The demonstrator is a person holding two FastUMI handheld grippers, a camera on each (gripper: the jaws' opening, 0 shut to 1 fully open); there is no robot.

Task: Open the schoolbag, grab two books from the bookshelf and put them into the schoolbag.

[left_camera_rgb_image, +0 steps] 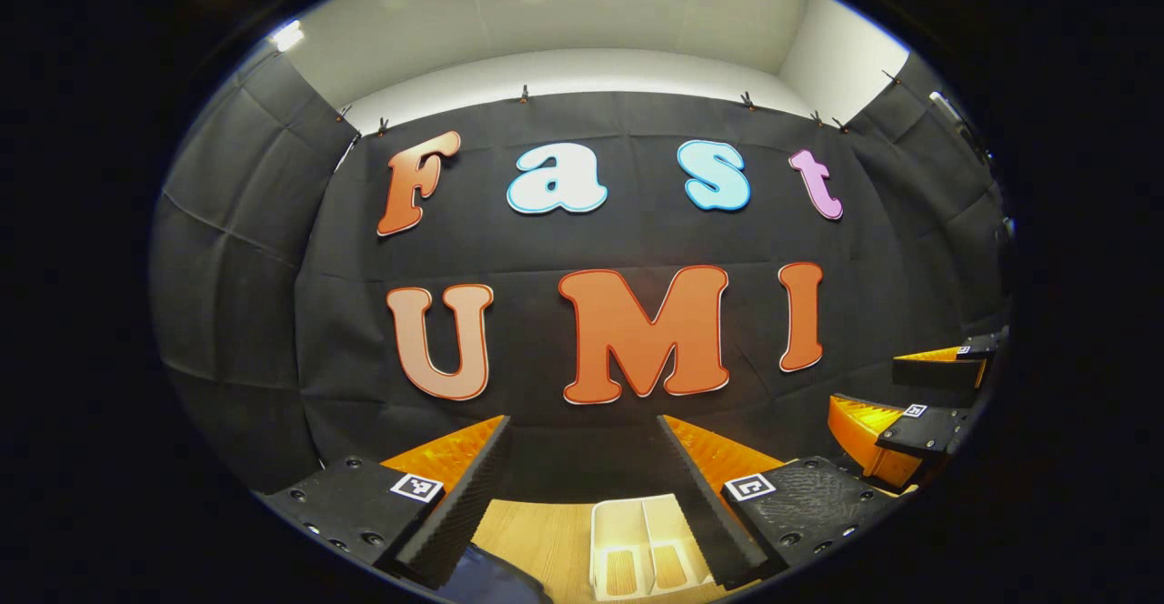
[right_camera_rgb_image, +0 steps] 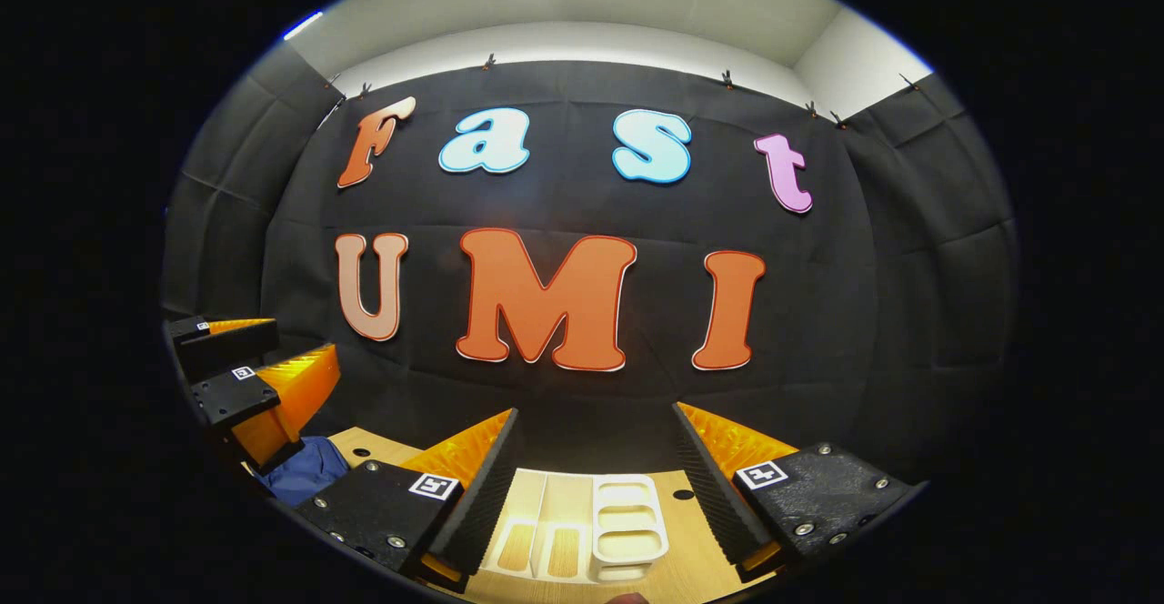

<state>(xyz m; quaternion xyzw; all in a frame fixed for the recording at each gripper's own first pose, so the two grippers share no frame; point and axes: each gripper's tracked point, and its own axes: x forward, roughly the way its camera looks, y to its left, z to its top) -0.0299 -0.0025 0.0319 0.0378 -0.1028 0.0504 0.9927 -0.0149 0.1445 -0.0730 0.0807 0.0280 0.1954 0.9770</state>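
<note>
Lying low beside the left tongs: blue schoolbag on the wooden worktop, white bookshelf ahead between spread fingers. Gaping wide, gripping nothing: both left and right tongs. Hanging behind: black cloth wall.

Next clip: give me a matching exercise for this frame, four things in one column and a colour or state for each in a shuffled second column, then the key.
Things:
1. left gripper
2. white organiser
3. blue schoolbag
4. table

Descriptions:
A. dark blue fabric, at the left edge of the right gripper view
B. light wood surface
C. open, nothing between its fingers
D. pale, divided into compartments, standing on the table

Pairs: 1-C, 2-D, 3-A, 4-B
</note>
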